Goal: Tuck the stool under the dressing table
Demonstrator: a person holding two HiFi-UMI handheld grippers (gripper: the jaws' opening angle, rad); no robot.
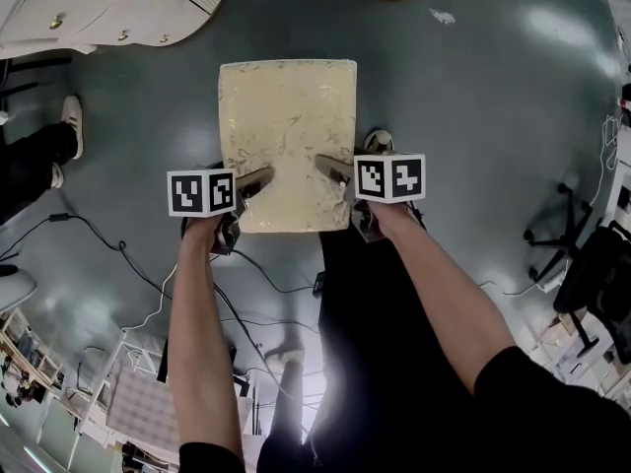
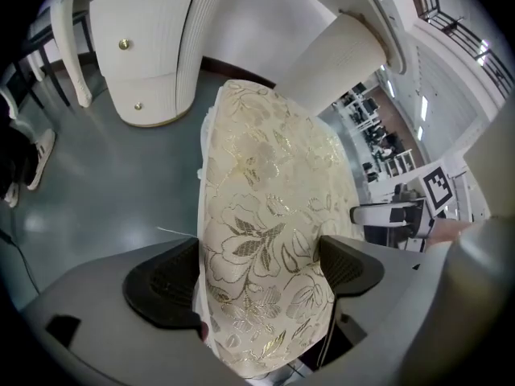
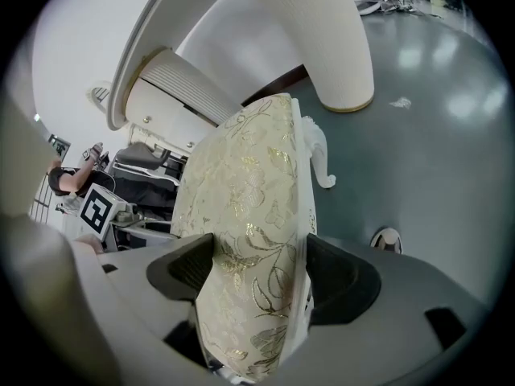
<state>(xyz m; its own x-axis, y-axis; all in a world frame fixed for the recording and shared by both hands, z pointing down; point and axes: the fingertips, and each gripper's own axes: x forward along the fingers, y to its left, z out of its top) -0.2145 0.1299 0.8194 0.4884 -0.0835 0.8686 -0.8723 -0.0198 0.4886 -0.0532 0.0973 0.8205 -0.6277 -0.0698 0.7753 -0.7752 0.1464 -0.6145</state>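
Head view: square cream stool (image 1: 287, 136), gold floral brocade seat.

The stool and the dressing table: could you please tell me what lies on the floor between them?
Only bare grey floor, as the head view shows; the stool, gripped by the left tongs and right tongs, is short of the dressing table.

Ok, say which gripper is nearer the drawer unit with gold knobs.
Left. The left gripper holds the stool at its side toward the drawer unit; the right gripper, the opposite side.
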